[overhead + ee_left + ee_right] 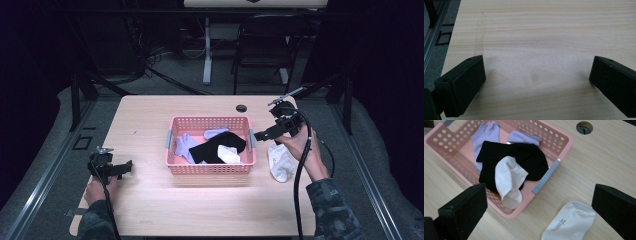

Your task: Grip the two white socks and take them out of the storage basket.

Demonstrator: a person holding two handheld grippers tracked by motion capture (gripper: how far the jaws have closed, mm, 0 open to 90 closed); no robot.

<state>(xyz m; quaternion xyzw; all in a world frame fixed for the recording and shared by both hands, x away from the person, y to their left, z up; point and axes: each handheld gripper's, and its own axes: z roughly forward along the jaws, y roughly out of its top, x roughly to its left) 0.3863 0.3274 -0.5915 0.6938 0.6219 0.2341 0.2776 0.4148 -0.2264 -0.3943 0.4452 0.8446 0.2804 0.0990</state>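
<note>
The left tongs rest low on the tabletop at the near left, released, with bare wood between the wide-set jaws. The right tongs hang above the tabletop at the basket's right end, released too, jaws wide apart and nothing between them. Just beneath and to the near side of the right tongs lies a white sock flat on the wood, outside the basket and just beside its grey handle. Beyond the right tongs, inside the basket, a second white sock lies folded on a black sock, with lilac socks at the far end. A dark round hole sits farther off in the tabletop.
</note>
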